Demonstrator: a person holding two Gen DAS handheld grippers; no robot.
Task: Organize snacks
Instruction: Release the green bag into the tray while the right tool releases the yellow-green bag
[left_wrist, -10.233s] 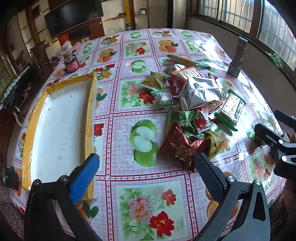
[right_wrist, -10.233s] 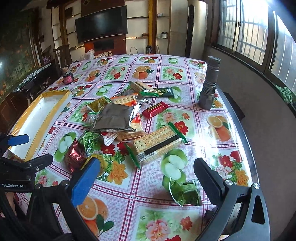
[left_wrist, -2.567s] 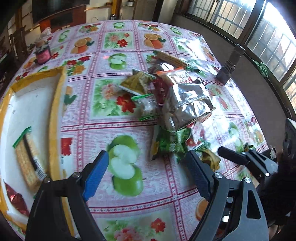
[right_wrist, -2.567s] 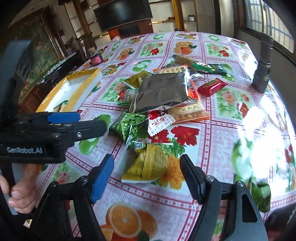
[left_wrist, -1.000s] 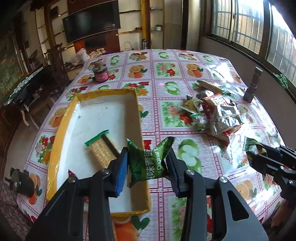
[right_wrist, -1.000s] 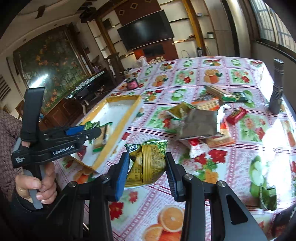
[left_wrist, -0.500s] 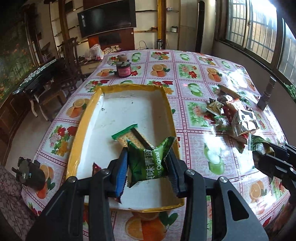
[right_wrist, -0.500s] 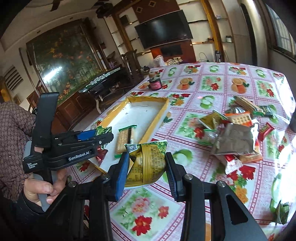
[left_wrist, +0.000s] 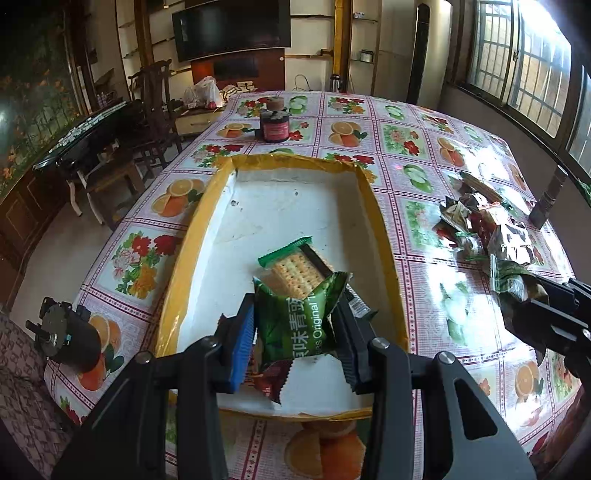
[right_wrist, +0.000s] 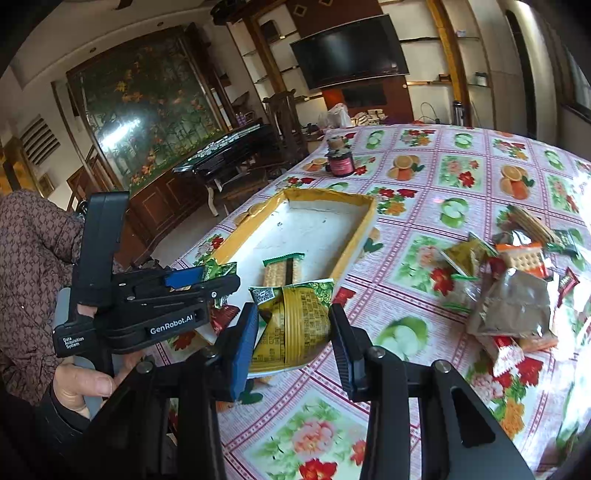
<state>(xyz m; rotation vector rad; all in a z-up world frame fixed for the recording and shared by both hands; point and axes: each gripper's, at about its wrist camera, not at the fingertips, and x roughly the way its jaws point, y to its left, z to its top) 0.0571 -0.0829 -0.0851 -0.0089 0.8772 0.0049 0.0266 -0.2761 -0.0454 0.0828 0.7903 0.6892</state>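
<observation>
1. We are holding a green snack packet (left_wrist: 295, 325) in the left gripper (left_wrist: 297, 336), low in the centre of the left wrist view; the blue pad and the black pad are pressing on its two sides.
2. That packet is hanging over the near end of the yellow-rimmed tray (left_wrist: 380, 229), which is filling the middle of the frame.
3. Inside the tray we are seeing a cracker pack (left_wrist: 295, 269) with a green end lying on the white floor, just above the held packet in the picture, and a dark red wrapper (left_wrist: 273, 380) peeking out below the packet near the tray's lower edge.
4. We are gripping a yellow-and-green snack packet (right_wrist: 295, 325) in the right gripper (right_wrist: 291, 336), low in the centre of the right wrist view; its pads are clamping the packet from both sides.
5. This packet is showing in front of the tray's near right corner, above the flowered tablecloth (right_wrist: 424, 177).
6. At the left of the right wrist view, a hand (right_wrist: 85, 384) is grasping the left gripper's handle.
7. The pile of remaining snacks (right_wrist: 509, 291) is lying at the right of that frame, well apart from the tray.
8. A dark red jar (left_wrist: 275, 127) is standing beyond the tray's far end, in the upper middle of the left wrist view.
</observation>
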